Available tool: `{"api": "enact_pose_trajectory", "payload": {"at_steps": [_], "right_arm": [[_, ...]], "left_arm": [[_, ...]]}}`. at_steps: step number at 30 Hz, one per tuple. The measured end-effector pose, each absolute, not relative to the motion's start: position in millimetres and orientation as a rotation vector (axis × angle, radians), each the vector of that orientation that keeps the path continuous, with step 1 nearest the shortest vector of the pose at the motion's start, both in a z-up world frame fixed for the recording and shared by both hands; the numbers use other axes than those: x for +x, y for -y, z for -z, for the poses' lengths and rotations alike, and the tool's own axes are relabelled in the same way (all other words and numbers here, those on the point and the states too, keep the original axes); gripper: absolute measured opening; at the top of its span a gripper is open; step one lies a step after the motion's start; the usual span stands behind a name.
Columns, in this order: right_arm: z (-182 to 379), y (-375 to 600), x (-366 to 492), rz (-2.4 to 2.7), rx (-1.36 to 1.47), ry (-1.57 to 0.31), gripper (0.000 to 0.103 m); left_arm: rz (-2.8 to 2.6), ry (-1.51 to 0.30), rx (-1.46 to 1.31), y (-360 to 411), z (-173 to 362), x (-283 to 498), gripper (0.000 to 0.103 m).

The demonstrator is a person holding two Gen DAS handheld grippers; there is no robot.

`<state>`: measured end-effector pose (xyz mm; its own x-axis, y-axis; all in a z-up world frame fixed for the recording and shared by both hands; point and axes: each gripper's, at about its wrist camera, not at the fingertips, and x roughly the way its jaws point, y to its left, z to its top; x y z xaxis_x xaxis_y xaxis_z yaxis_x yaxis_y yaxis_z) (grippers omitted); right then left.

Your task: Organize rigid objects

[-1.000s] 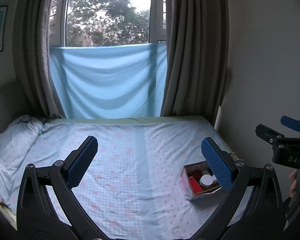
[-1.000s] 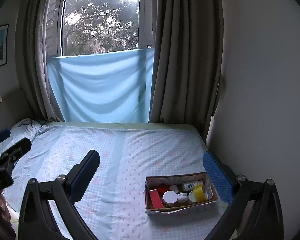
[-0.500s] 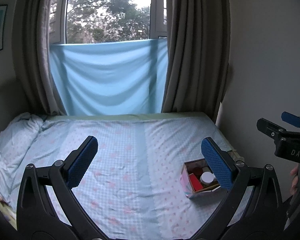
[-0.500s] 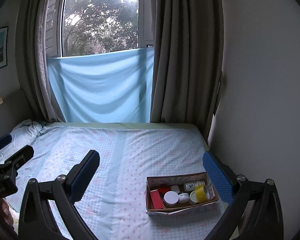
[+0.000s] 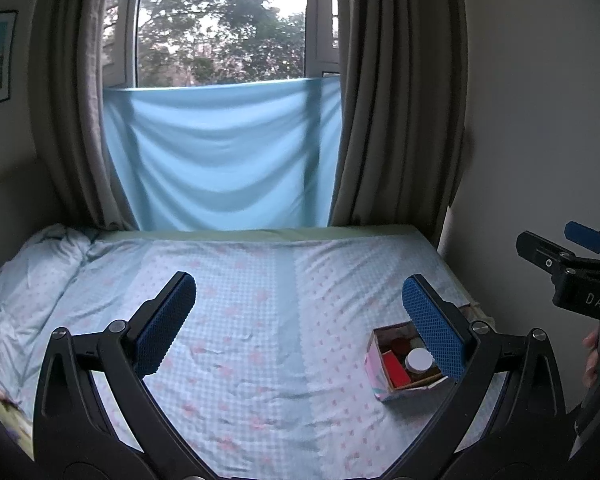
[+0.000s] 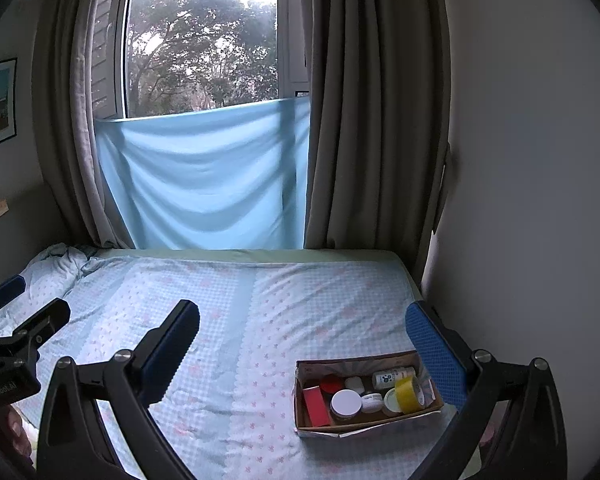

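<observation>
A cardboard box [image 6: 364, 428] sits on the bed at the right; it also shows in the left wrist view [image 5: 380, 384]. In it lie a red block [image 6: 316, 406], a white-lidded jar [image 6: 346, 402], a yellow tape roll [image 6: 408, 394], a white bottle [image 6: 392, 376] and small jars. My left gripper [image 5: 300, 324] is open and empty, held above the bed, left of the box. My right gripper [image 6: 302, 348] is open and empty, above the bed with the box near its right finger [image 6: 436, 356].
The bed [image 6: 260, 320] carries a pale blue patterned sheet, with a rumpled pillow [image 6: 56, 268] at the far left. A wall [image 6: 520, 200] runs close on the right. Curtains [image 6: 372, 120] and a blue cloth [image 6: 204, 180] hang at the window behind.
Both views have tilted slightly upward, so the bed and box sit a little lower in frame. Both grippers stay open.
</observation>
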<state>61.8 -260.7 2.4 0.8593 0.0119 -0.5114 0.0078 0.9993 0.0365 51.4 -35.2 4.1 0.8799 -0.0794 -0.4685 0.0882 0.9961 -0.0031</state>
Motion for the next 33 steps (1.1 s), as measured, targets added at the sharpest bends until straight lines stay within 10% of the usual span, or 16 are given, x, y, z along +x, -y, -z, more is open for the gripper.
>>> {"api": "enact_pose_trajectory", "payload": {"at_steps": [33], "right_arm": [[-9,258,85,0.015,0.028,-0.537,0.103]], "left_arm": [[0.055,-0.409,0.015,28,-13,70,0.103]]}}
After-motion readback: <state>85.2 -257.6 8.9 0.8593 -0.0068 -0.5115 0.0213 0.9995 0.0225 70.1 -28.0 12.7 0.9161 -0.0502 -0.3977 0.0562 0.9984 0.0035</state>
